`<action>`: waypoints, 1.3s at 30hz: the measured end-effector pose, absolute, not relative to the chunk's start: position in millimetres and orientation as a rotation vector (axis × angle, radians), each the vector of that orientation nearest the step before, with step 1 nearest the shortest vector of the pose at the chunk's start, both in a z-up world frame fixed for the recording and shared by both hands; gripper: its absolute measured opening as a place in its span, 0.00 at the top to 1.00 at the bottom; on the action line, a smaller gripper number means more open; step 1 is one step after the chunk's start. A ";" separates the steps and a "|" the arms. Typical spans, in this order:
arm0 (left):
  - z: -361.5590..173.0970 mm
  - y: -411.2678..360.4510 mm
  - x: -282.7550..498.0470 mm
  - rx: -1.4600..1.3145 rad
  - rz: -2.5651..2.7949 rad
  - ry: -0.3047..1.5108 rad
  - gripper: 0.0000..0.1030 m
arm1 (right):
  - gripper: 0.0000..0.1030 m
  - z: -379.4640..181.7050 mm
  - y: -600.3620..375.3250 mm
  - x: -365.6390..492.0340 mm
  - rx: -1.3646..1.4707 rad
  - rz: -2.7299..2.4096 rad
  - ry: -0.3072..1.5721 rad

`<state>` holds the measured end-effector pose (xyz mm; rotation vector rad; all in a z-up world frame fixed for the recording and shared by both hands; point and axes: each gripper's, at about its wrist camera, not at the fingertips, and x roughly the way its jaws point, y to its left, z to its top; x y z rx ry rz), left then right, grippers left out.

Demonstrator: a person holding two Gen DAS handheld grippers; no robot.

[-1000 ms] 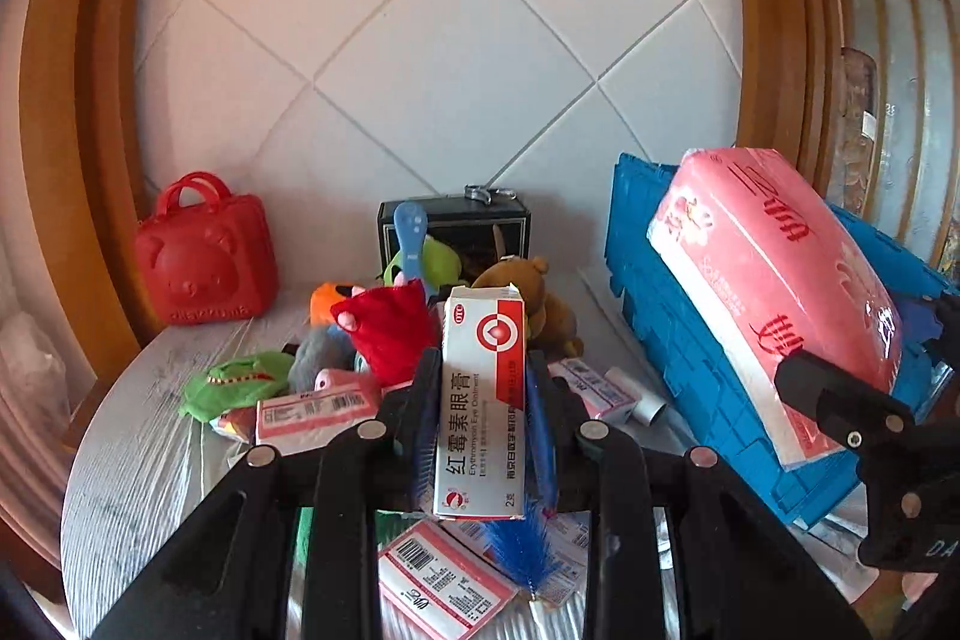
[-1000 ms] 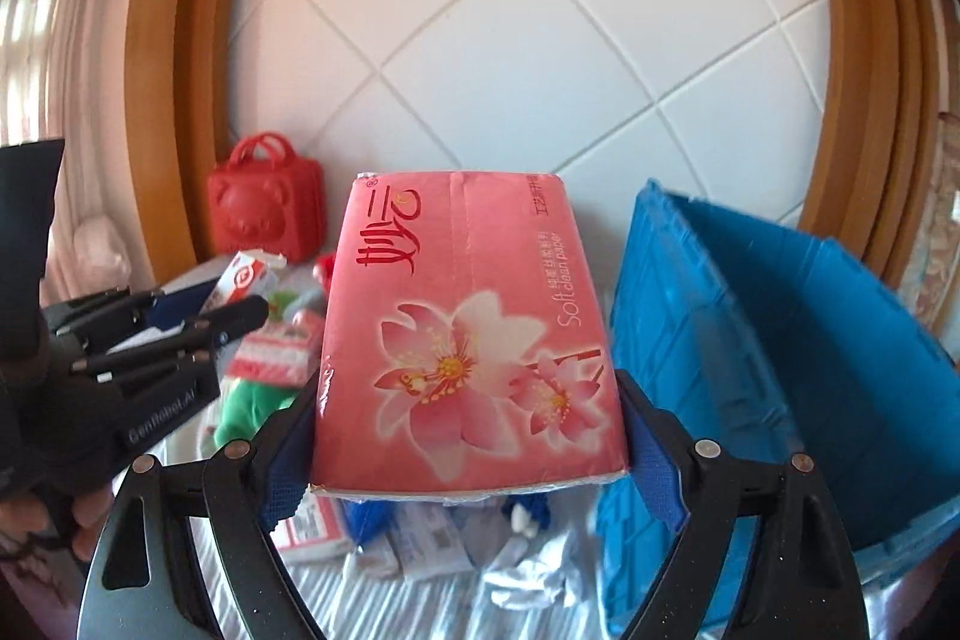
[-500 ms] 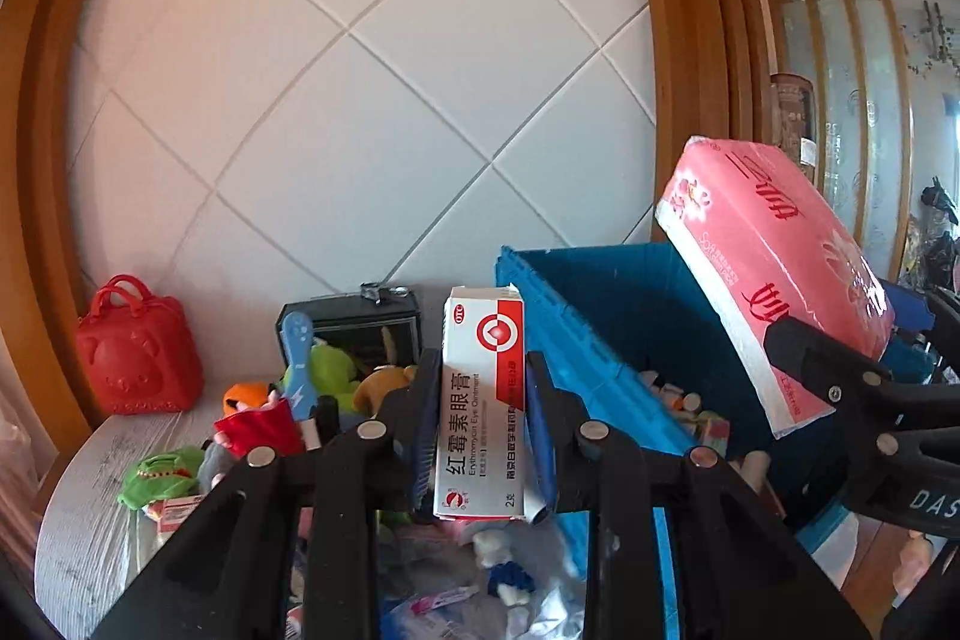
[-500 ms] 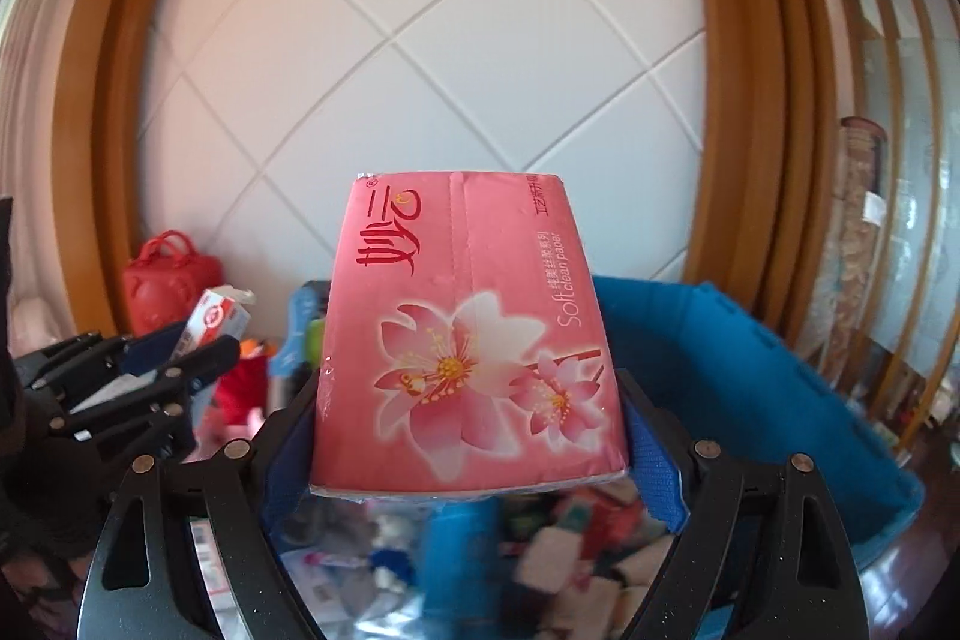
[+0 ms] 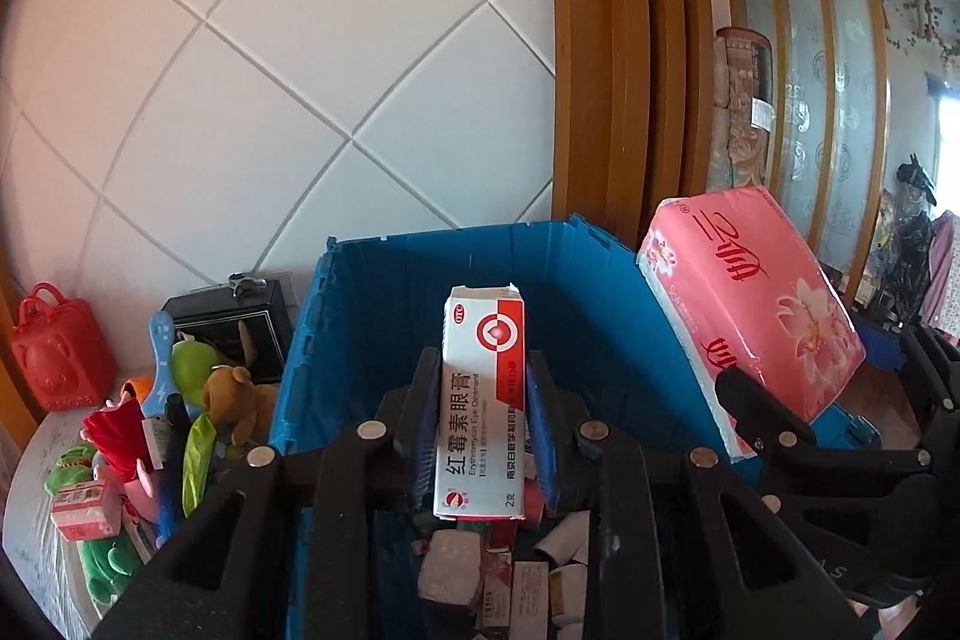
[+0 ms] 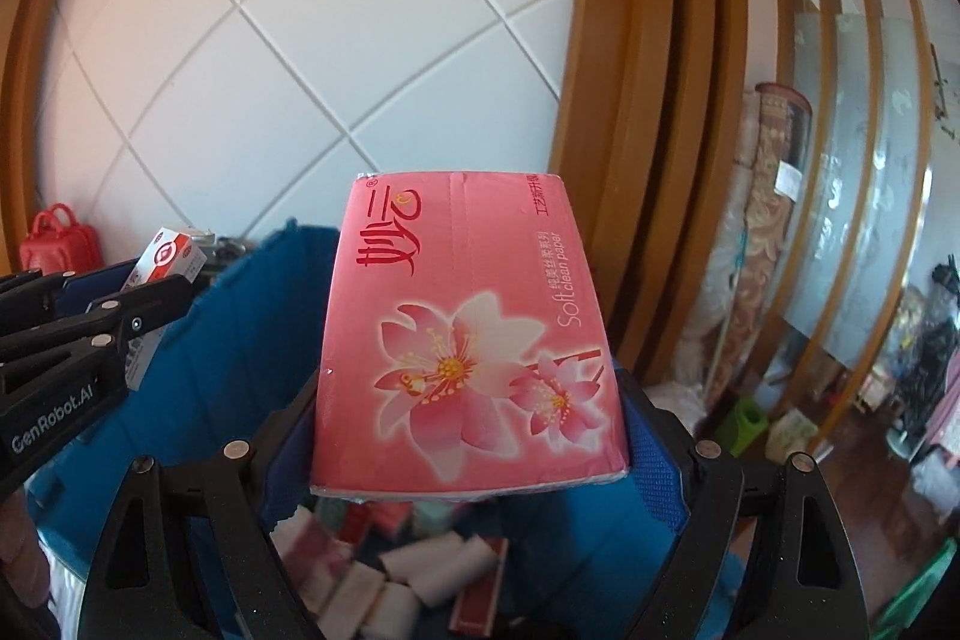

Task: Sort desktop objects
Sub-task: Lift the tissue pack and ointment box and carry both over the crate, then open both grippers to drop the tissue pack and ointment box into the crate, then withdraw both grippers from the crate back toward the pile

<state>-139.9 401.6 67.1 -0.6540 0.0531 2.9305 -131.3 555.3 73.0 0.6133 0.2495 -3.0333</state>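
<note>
Left gripper [image 5: 483, 421]: lower centre of the left wrist view – its two blue-padded jaws pinch an upright white and red ointment box [image 5: 483, 403] by its long sides.
Ointment box: it stands on end between the pads, over the open blue crate [image 5: 420, 274]; its torn top flap points up. In the right wrist view it shows at the left edge, tilted.
Right gripper [image 6: 471, 436]: lower centre of the right wrist view – its jaws stand wide and press on both sides of a pink tissue pack [image 6: 465, 340] printed with flowers.
Tissue pack: held above the crate's opening in the right wrist view; in the left wrist view it sits at the right of the frame, slanted, beside the crate's right wall.
Blue crate: fills the lower middle of both views. Small white rolls and red and white packets lie on its floor, blurred in the right wrist view.
Counter [image 5: 36, 538]: lower left of the left wrist view, a pale wood-grain top just left of the crate.
On the counter: a red bear-faced bag [image 5: 60, 355] by the wall, a black box [image 5: 231, 325] behind a brown plush toy [image 5: 237, 397], a green plush toy [image 5: 108, 562] near the front edge, and a small red and white carton [image 5: 84, 511].
Background: a white wall with diagonal grooves, framed by wooden trim.
</note>
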 end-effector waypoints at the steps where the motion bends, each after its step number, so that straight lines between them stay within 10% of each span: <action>1: 65.4 407.6 -140.7 -0.671 2.926 0.057 0.75 | 0.14 68.5 560.2 -132.7 0.630 -3.028 0.244; 17: 18.6 450.1 -157.8 -0.989 2.836 0.059 0.74 | 0.14 32.4 603.1 -144.2 0.778 -2.952 0.233; 28: 11.4 447.9 -152.4 -0.999 2.838 0.047 0.36 | 0.12 30.0 600.4 -139.9 0.741 -3.024 0.373; 39: 10.1 437.5 -144.3 -0.996 2.887 0.056 0.33 | 0.00 42.1 597.8 -134.4 0.659 -3.045 0.397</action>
